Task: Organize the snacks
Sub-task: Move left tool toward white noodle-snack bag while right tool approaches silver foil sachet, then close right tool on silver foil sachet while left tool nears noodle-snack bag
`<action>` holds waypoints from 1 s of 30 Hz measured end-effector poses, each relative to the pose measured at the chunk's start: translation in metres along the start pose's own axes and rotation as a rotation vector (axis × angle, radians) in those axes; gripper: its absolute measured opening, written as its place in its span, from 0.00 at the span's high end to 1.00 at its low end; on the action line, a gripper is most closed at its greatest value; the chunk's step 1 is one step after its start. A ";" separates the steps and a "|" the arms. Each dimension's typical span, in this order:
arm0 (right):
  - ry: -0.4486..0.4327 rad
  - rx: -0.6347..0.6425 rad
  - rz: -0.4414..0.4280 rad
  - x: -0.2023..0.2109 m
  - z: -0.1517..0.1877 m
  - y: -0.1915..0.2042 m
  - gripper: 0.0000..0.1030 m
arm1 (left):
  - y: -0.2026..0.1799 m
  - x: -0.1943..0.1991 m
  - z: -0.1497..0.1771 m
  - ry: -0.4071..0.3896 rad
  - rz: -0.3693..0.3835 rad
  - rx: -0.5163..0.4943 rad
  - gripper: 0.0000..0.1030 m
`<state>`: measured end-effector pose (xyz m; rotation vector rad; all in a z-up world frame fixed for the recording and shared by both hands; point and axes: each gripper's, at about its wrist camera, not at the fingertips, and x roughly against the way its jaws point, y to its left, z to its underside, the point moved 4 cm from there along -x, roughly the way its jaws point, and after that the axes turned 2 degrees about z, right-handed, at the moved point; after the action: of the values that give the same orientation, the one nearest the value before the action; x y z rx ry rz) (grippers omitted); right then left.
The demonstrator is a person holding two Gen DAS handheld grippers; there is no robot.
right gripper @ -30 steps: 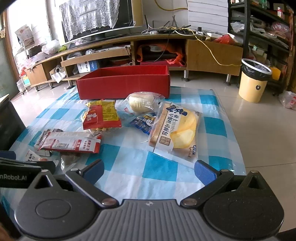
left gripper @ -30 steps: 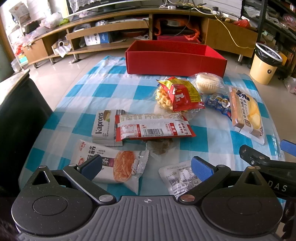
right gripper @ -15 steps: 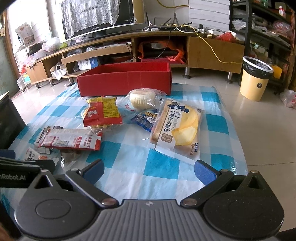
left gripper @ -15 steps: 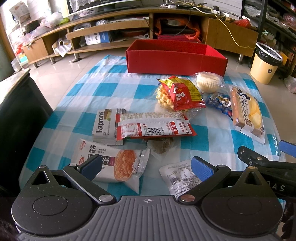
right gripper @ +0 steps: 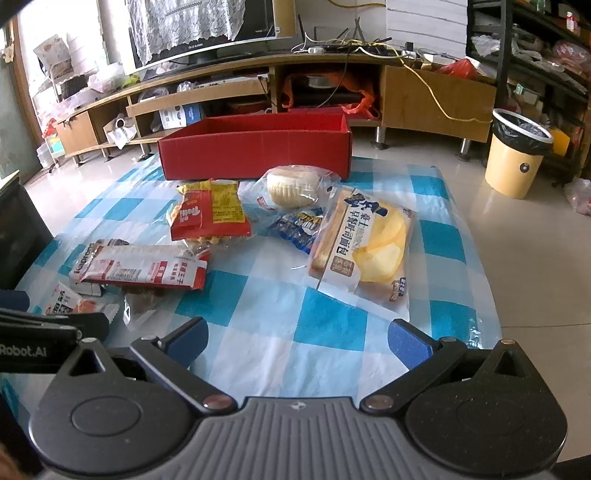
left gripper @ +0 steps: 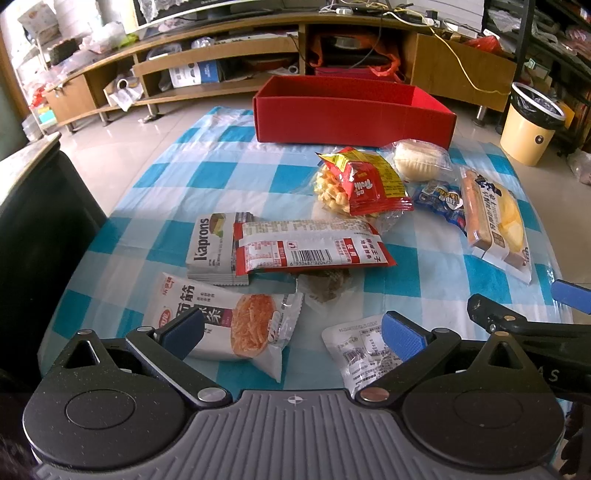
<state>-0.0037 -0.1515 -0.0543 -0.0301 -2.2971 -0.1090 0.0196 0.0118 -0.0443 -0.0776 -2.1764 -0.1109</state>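
Both grippers, left (left gripper: pixel 291 326) and right (right gripper: pixel 299 341), are hovering with jaws spread wide, gripping nothing, above the near edge of the checked cloth (right gripper: pixel 258 325). Snack packets (left gripper: pixel 310 249) are lying scattered mid-cloth, the bread bag (right gripper: pixel 364 245) rightmost; beyond them the red box (right gripper: pixel 255 151) is sitting

— Whose place is this?
— Somebody's living room: a long wooden TV stand (right gripper: pixel 332 74), lace draped over the screen (right gripper: pixel 199 29), tiled floor (right gripper: pixel 535 240), a lined wastebasket (right gripper: pixel 517 155), cluttered shelves (right gripper: pixel 546 55).
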 end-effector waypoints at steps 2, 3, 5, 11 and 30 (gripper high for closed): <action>0.003 0.002 -0.001 -0.001 0.000 0.000 0.00 | 0.000 0.000 0.000 0.003 0.000 0.001 0.00; 0.004 0.004 -0.002 -0.001 0.000 0.001 0.00 | 0.000 0.000 0.000 0.004 0.001 0.002 0.00; 0.006 0.008 -0.004 -0.001 0.001 0.002 0.00 | 0.001 0.000 0.000 0.006 0.002 0.002 0.00; 0.021 0.035 -0.014 -0.005 0.003 0.008 0.00 | 0.007 -0.003 0.004 0.020 0.007 0.011 0.00; 0.089 0.293 -0.194 -0.021 0.022 0.091 0.01 | 0.057 -0.005 -0.004 0.042 -0.011 0.171 0.00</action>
<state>-0.0010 -0.0587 -0.0785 0.3418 -2.2008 0.1255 0.0309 0.0678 -0.0432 0.0337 -2.1355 0.0666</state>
